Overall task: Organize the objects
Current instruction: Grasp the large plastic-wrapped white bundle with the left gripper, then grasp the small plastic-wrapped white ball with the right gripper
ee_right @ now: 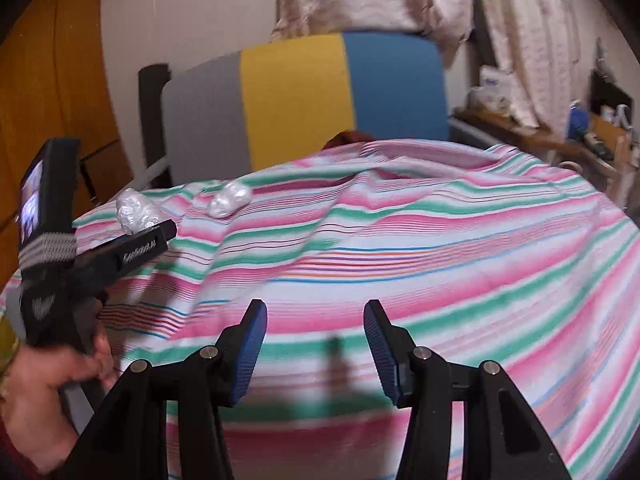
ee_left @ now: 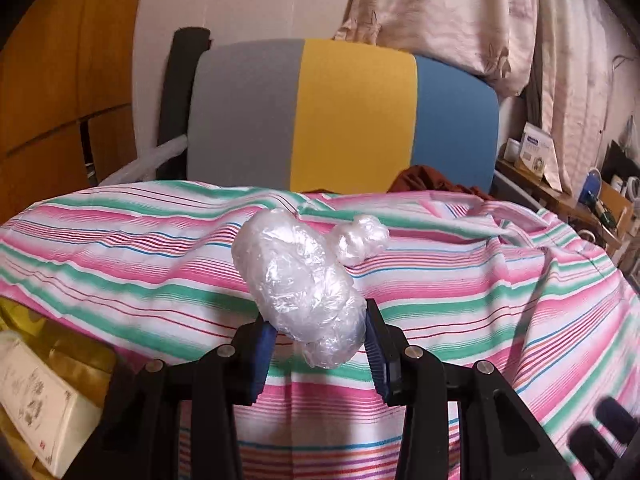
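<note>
Between your left gripper fingers sits the larger plastic-wrapped bundle, clamped at its near end by the blue pads so that most of it sticks out forward and tilts up and to the left; gripping it low like that looks meant to keep the crinkly wrap from slipping while you carry it. Your right gripper is empty, its fingers parted over bare cloth with nothing between them, so it seems to be waiting its turn. Under both tools spreads the striped sheet, pink, green and white, rumpled into soft folds that would let light things roll or snag. Just past the held bundle, a smaller wad of plastic lies on the sheet, close beside the big one's far end and, by the look of it, not touching it; it is probably the next piece to gather. From the right wrist view you can see your own hand wrapped round the left tool's handle at the sheet's left edge. Further back stands a chair with grey, yellow and blue panels, and behind it pale curtains.
</note>
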### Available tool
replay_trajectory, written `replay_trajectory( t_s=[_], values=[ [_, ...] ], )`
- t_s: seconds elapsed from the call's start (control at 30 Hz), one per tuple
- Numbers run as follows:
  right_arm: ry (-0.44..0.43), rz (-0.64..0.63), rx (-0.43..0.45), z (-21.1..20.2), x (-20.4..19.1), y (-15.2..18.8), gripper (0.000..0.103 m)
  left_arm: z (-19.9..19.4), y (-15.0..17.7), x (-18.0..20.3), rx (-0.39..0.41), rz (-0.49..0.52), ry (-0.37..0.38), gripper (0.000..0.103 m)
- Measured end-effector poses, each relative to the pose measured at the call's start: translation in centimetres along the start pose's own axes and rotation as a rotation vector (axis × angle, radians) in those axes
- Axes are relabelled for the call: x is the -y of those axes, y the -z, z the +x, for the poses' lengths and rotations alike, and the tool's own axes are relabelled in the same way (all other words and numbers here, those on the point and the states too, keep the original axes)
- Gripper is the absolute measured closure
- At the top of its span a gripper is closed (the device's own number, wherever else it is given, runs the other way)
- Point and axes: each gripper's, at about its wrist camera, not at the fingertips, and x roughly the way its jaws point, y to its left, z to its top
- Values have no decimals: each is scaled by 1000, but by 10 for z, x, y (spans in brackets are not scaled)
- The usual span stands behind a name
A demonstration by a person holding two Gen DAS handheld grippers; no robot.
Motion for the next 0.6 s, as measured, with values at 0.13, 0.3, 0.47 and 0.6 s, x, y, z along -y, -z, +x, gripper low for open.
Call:
replay_trajectory(
  t_s=[0.13, 0.3, 0.47, 0.6],
  values=[
    [-82, -41, 2, 23, -10, -42, 45, -3, 2, -8, 11, -40, -24, 61],
    [-145, -165, -3, 78, -39, -91, 42, 0, 5, -22, -13, -121, -48, 61],
    [-208, -223, -67, 138, -65, -117, 42, 3, 7, -25, -23, -136, -36, 61],
    [-217, -312, -105, 177, -86, -127, 43, 2, 8, -25, -22, -135, -30, 61]
  ],
)
